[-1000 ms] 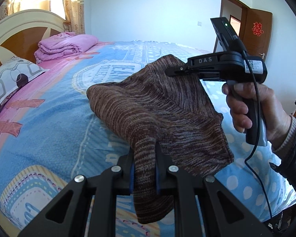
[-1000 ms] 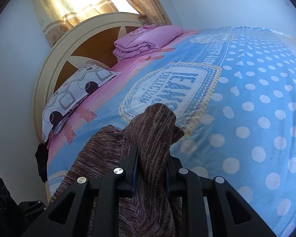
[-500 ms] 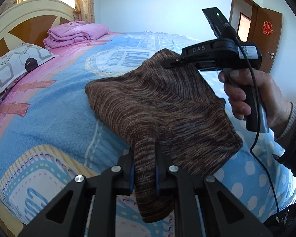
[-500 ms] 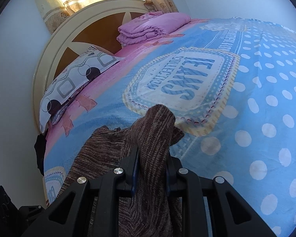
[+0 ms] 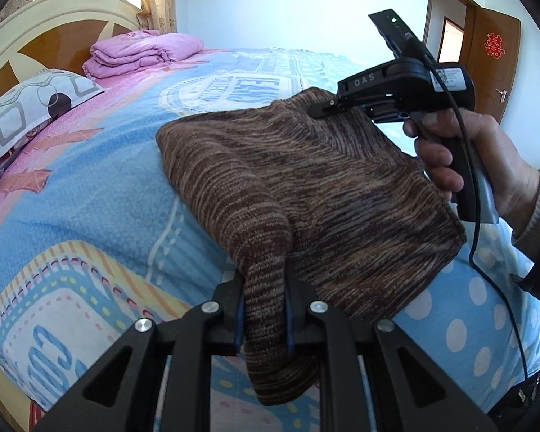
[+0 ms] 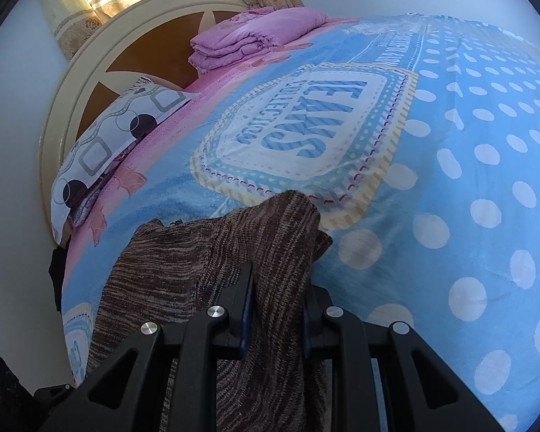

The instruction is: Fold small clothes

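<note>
A brown striped knit garment (image 5: 306, 194) hangs stretched between my two grippers just above the blue bedspread (image 5: 90, 187). My left gripper (image 5: 264, 309) is shut on its near corner, with cloth bunched between the fingers. My right gripper (image 5: 315, 111), held in a hand at the right, is shut on the far corner. In the right wrist view the right gripper (image 6: 275, 309) pinches the same garment (image 6: 270, 237), which drapes down over the fingers toward the lower left.
A folded pink blanket (image 5: 140, 52) and a patterned pillow (image 5: 28, 104) lie by the cream headboard (image 6: 90, 61). A brown door (image 5: 493, 57) stands at the back right. The dotted blue bedspread (image 6: 468, 180) spreads to the right.
Both grippers have moved forward and lower over the bed with the garment still held. The garment's far edge now lies closer to the bedspread.
</note>
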Tool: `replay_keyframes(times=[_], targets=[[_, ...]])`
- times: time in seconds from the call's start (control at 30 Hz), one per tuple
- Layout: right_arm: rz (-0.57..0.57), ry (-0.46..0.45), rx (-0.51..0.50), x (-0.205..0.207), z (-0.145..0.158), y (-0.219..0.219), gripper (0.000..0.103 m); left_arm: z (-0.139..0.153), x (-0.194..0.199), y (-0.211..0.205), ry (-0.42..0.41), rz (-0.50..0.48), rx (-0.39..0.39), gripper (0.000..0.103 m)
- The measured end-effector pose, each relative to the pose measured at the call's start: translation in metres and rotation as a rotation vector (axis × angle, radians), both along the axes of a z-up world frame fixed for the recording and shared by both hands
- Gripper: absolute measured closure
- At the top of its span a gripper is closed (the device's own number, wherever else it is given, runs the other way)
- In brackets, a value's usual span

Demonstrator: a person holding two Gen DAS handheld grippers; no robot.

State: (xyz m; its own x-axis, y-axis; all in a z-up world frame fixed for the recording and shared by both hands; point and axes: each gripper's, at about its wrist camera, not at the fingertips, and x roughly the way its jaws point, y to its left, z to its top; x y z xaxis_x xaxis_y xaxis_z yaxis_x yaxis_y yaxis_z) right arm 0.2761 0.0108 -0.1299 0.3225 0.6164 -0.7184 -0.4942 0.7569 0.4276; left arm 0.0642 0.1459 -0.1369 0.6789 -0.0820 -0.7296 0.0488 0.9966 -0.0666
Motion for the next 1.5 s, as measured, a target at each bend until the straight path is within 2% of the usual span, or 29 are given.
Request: replay_keyframes(times=[0.27, 0.37, 0.47, 0.6, 0.67, 0.8, 0.93, 0.97, 1.0, 1.07, 1.13, 1.23, 1.33, 1.43, 1.47, 1.5], targets=[[-0.032, 0.031, -0.007, 0.000, -0.004, -0.004, 0.073, 0.000, -0.003, -0.003, -0.005, 0.028, 0.029, 0.066], [-0.045, 0.018, 0.006, -0.011, 0.003, -0.015, 0.072, 0.004, -0.008, -0.006, -0.023, 0.038, 0.062, 0.053], [-0.052, 0.008, 0.038, -0.027, 0.011, -0.030, 0.060, 0.012, -0.012, -0.006, -0.053, 0.049, 0.089, 0.039], [-0.042, 0.000, 0.083, -0.059, 0.020, -0.054, 0.056, 0.027, -0.019, -0.005, -0.115, 0.074, 0.119, 0.028], [-0.033, 0.008, 0.104, -0.078, 0.021, -0.065, 0.053, 0.034, -0.018, -0.005, -0.155, 0.089, 0.145, 0.018], [0.017, 0.009, 0.128, -0.119, 0.023, -0.073, 0.053, 0.034, 0.001, 0.006, -0.199, 0.144, 0.210, 0.016], [0.036, 0.012, 0.076, -0.140, 0.014, -0.068, 0.053, 0.021, 0.030, 0.020, -0.169, 0.193, 0.227, 0.016], [0.042, 0.020, 0.062, -0.143, 0.011, -0.067, 0.063, 0.015, 0.037, 0.023, -0.157, 0.210, 0.227, 0.016], [0.038, 0.007, 0.016, -0.147, 0.007, -0.065, 0.087, 0.010, 0.041, 0.026, -0.135, 0.218, 0.226, 0.016], [0.020, -0.018, -0.060, -0.151, -0.001, -0.066, 0.097, 0.004, 0.042, 0.029, -0.100, 0.233, 0.201, 0.015], [0.004, 0.008, -0.053, -0.149, -0.009, -0.075, 0.098, -0.001, 0.038, 0.028, -0.098, 0.234, 0.190, 0.014], [-0.013, 0.048, 0.017, -0.149, -0.019, -0.092, 0.101, -0.007, 0.034, 0.025, -0.099, 0.237, 0.205, 0.012], [-0.026, 0.003, 0.033, -0.161, -0.025, -0.096, 0.101, -0.009, 0.030, 0.027, -0.102, 0.257, 0.197, 0.007], [-0.054, -0.029, 0.046, -0.170, -0.024, -0.099, 0.100, -0.006, 0.026, 0.028, -0.104, 0.257, 0.178, 0.007], [-0.057, -0.036, 0.037, -0.174, -0.022, -0.099, 0.096, -0.004, 0.023, 0.028, -0.100, 0.253, 0.173, 0.006], [-0.064, -0.044, 0.019, -0.179, -0.018, -0.100, 0.087, -0.002, 0.020, 0.027, -0.096, 0.248, 0.170, 0.006]])
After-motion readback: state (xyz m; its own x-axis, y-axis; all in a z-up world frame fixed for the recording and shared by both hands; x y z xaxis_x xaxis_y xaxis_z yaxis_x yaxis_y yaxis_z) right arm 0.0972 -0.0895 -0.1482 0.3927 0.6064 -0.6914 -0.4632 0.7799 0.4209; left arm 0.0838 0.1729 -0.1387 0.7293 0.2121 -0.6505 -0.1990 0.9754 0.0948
